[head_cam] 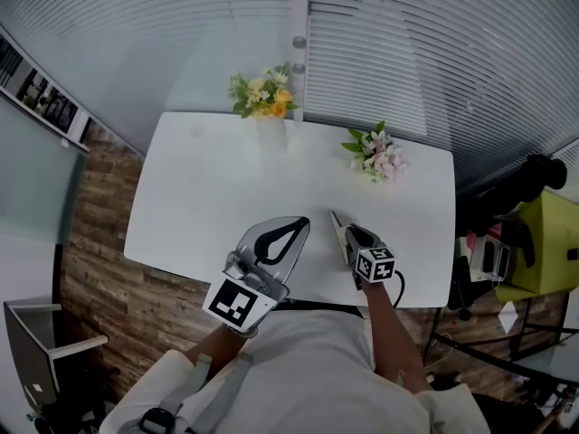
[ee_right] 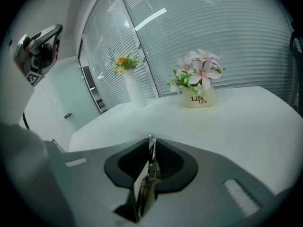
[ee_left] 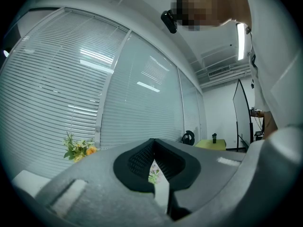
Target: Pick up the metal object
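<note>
My right gripper (ee_right: 150, 144) is shut on a thin, flat metal object (ee_right: 151, 170), which stands on edge between the two pads, its tip poking out at the front of the jaws. In the head view this gripper (head_cam: 336, 222) hangs over the near right part of the white table (head_cam: 199, 197), angled downward. My left gripper (head_cam: 298, 226) is held over the table's near edge, pointing level; in the left gripper view its jaws (ee_left: 155, 150) are together with only a narrow slit, and nothing shows between them.
A white vase of yellow flowers (head_cam: 265, 107) stands at the table's far edge, and a small pot of pink flowers (head_cam: 376, 156) at the far right. Blinds close off the back. A yellow-green seat (head_cam: 543, 242) and clutter lie to the right.
</note>
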Demonstrator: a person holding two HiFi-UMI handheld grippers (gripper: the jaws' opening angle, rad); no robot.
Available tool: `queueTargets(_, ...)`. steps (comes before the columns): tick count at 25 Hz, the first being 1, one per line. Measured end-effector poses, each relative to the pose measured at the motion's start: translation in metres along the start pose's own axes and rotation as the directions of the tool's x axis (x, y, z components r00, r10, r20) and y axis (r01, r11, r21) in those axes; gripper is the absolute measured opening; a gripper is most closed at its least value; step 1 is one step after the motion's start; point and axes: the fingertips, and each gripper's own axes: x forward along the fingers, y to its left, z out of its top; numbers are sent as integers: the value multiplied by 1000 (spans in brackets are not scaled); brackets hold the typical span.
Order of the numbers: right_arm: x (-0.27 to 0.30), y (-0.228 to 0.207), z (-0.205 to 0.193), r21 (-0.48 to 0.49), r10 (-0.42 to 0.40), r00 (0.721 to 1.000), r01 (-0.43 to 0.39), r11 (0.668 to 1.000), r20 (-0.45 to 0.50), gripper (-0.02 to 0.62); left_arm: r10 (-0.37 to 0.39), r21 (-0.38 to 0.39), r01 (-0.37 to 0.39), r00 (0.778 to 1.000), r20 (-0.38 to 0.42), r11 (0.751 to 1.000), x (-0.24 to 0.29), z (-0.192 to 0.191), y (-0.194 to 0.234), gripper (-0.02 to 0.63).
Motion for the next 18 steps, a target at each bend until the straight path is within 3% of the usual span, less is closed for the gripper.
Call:
queueTargets(5, -4, 10, 8, 20, 26, 999, -27, 999, 28, 5, 2, -2, -2, 1000, 3, 1000, -5, 1, -2, 5)
queueTargets(18, -25, 18, 19, -24, 12, 998, -11, 1000, 62, 5, 2, -5, -2, 1000, 2, 1000, -13, 1, -11, 5)
